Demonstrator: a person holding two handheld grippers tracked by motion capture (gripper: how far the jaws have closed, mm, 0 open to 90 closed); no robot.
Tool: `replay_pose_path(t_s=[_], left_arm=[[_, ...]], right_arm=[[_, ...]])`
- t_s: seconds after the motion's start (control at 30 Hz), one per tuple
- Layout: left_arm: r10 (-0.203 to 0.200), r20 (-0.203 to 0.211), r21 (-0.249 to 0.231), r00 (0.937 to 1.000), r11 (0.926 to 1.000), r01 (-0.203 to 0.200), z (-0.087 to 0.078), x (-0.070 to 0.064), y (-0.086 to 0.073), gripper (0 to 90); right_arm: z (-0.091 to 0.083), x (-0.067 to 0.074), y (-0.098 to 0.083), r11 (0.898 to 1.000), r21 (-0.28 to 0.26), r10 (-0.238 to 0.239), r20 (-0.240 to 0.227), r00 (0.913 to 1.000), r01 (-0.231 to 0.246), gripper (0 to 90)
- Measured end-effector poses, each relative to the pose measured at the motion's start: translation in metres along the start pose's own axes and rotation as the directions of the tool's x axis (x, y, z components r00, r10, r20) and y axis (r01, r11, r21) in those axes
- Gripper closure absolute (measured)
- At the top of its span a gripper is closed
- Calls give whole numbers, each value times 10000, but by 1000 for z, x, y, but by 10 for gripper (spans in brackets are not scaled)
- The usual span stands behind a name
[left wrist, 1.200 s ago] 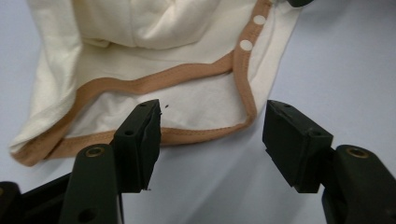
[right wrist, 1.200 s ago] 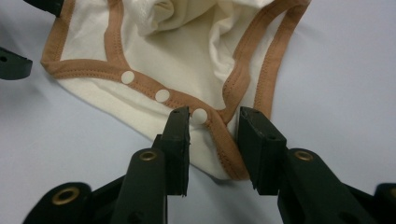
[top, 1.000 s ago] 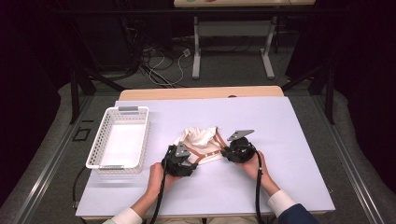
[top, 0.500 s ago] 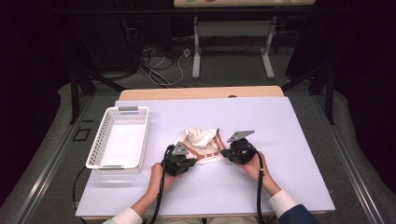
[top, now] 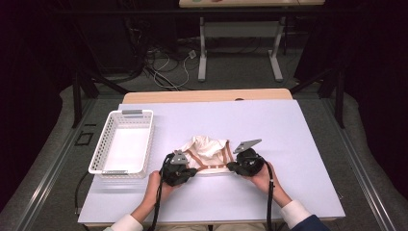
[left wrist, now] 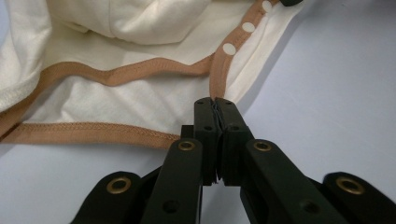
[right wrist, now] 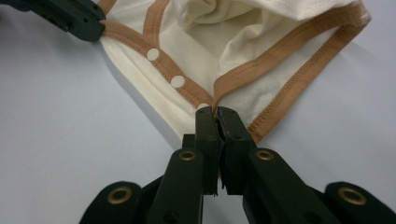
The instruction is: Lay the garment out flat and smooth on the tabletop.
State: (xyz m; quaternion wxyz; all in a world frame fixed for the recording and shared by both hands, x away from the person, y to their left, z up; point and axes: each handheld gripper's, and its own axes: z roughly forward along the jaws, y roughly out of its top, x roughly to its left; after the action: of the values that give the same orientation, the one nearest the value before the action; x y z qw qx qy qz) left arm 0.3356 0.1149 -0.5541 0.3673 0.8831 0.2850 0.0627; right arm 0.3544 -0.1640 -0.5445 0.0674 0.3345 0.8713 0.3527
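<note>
Both hand-held grippers are clamped on the cream garment: my left hand-held gripper pinches one end of its tan snap-buttoned hem, my right hand-held gripper the other. That hem runs straight between them across the near counter, bulk bunched beyond, so I judge lifting needs both rising together.

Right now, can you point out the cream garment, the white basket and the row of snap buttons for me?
Cream garment (top: 208, 148): high view, on its bunched cream middle.
White basket (top: 103, 150): high view, on its left wall.
Snap buttons (right wrist: 177, 81): right gripper view, on the middle white snap along the tan trim.
</note>
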Motion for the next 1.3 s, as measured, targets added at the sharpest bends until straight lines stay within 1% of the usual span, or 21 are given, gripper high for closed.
replay_pose_path(t_s=[0.07,0.13,0.17,0.2,0.23,0.27,0.33,0.43,0.53,0.57,0.6,0.63,0.67,0.73,0.8,0.87,1.03,1.1,1.17,1.23,1.3], left_arm=[[322,-227,240,9992,9992,-317,1,0,1,860],[211,-251,190,9995,9996,-206,1,3,1,706],[-40,-320,178,9995,9998,45,1,5,2,639],[-41,-405,195,9992,9998,49,1,6,2,527],[-113,-382,120,9992,9999,118,1,7,2,476],[-194,-391,36,9990,9998,195,1,7,2,447],[-221,-349,2,9991,9998,222,2,5,3,370],[6,-283,-28,9996,10000,-7,7,0,4,356],[283,-226,16,9993,9996,-283,12,-2,6,416],[362,-228,4,9991,9993,-362,13,-2,6,436],[332,-249,-25,9991,9994,-333,14,-3,7,449],[336,-463,-16,9984,9994,-337,14,-5,7,468],[442,-543,27,9975,9990,-441,14,-4,8,483],[389,-670,41,9970,9992,-388,15,-6,8,507],[427,-735,56,9964,9991,-424,15,-6,9,519],[320,-720,-15,9969,9995,-322,16,-6,9,535],[546,-844,47,9949,9985,-543,18,-8,11,601],[620,-783,8,9950,9981,-622,19,-9,11,645],[616,-684,-63,9958,9980,-622,19,-8,11,683],[567,-531,-121,9970,9983,-575,19,-8,11,739],[829,-395,-80,9958,9965,-833,19,-8,11,800]], right_arm=[[-1,3,-2,9999,142,-95,-64,9999,96,844],[-3,3,-3,10000,-67,-9,-248,9997,7,674],[-3,1,-3,9996,-246,-138,-245,9996,132,630],[-4,0,-2,9990,-436,-117,-81,9999,114,559],[-5,-1,-1,9980,-616,-105,59,9999,108,546],[-6,-2,0,9973,-711,-159,151,9998,170,531],[-7,-3,2,9942,-1003,-314,636,9975,377,488],[-4,-5,5,9920,-1154,-411,917,9949,516,428],[2,-7,12,9871,-1341,-698,1324,9887,876,418],[3,-6,14,9859,-1417,-671,1501,9864,887,415],[4,-7,16,9848,-1477,-685,1525,9859,913,415],[6,-7,19,9844,-1514,-660,1532,9860,894,411],[9,-6,22,9851,-1456,-672,1652,9840,918,395],[13,-5,25,9859,-1374,-721,1672,9833,956,386],[17,-5,26,9851,-1339,-827,1820,9798,1080,384],[19,-5,27,9855,-1280,-860,1879,9784,1112,393],[21,-6,30,9845,-1336,-834,2141,9733,1137,442],[24,-6,31,9847,-1311,-847,2150,9729,1147,479],[26,-6,32,9854,-1209,-921,2159,9721,1202,552],[29,-6,32,9850,-1214,-957,2061,9738,1225,666],[31,-6,33,9850,-1211,-962,2064,9737,1230,763]])
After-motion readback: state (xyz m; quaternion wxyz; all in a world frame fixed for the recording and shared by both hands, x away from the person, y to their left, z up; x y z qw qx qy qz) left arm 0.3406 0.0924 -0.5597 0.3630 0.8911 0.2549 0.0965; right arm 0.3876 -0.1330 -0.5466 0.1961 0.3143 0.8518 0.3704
